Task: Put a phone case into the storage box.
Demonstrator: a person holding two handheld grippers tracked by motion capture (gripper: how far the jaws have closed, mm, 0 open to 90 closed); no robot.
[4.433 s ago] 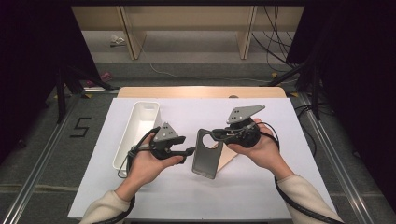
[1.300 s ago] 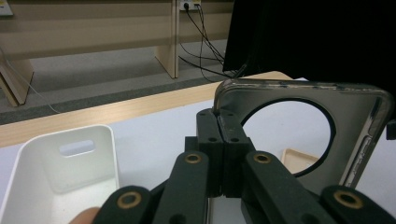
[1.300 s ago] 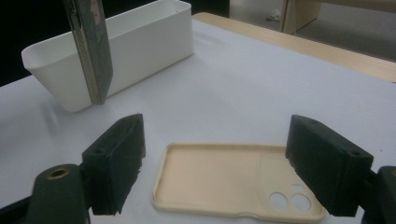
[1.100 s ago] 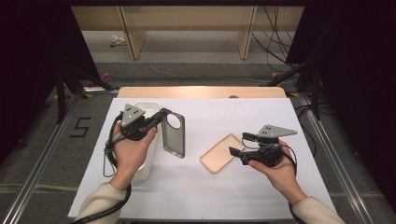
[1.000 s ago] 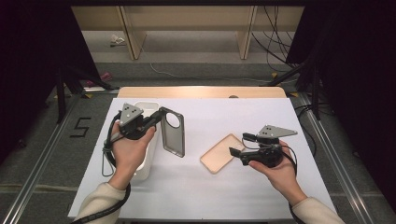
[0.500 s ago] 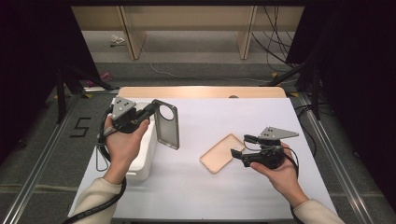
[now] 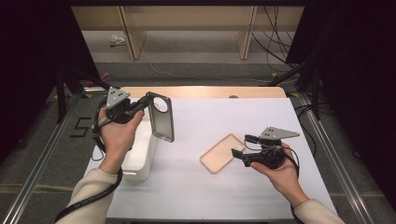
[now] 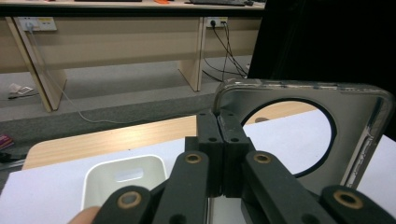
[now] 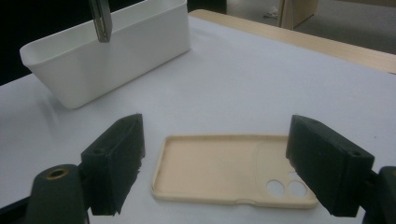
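A grey phone case [image 7: 161, 116] with a large round camera hole hangs upright in the air beside the white bin [image 7: 140, 154] at the table's left. My left gripper [image 7: 144, 105] is shut on its top edge; in the left gripper view the jaws [image 8: 219, 126] pinch the rim of the case [image 8: 364, 116]. A beige phone case [image 7: 222, 153] lies open side up on the white sheet. My right gripper [image 7: 241, 146] stands open just right of it, and the right gripper view has the beige case [image 9: 219, 172] between the spread jaws [image 9: 219, 140], untouched.
The white bin [image 9: 116, 46] is a long tub by the sheet's left edge, with the grey case's lower edge [image 9: 100, 18] hanging above it. A wooden table edge [image 7: 210, 91] runs along the far side. Bare white sheet [image 7: 210, 191] lies in front.
Earlier both grippers held the grey case at mid-table. Now the left one alone has carried it up and left toward the bin. The right gripper rests open by the beige case.
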